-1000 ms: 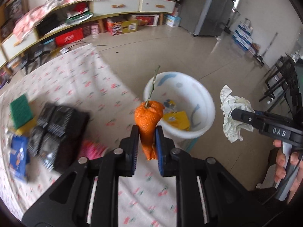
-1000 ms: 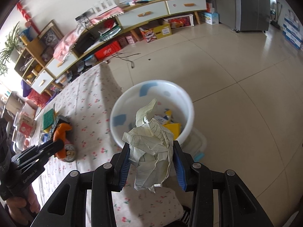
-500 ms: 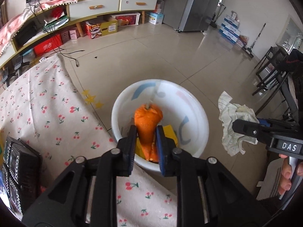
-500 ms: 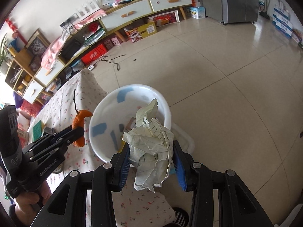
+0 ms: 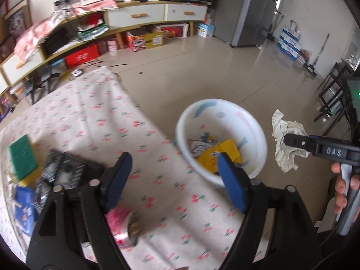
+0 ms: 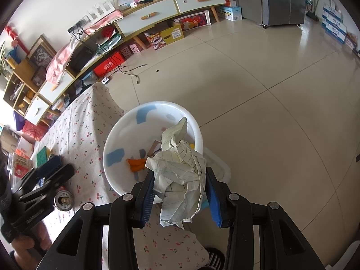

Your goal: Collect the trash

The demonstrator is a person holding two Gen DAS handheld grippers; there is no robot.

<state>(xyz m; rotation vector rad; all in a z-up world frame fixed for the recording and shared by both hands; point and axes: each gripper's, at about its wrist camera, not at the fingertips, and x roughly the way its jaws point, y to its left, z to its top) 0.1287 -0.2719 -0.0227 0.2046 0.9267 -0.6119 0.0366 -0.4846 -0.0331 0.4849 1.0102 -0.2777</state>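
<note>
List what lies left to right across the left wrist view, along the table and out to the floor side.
Green sponge → black packets → left gripper, open and empty → white basin → crumpled paper → right gripper, shut on the paper.

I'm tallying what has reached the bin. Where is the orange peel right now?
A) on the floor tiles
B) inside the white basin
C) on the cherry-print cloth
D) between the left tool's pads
B: the orange peel lies inside the white basin, and the left tool is open with nothing between its pads.
</note>
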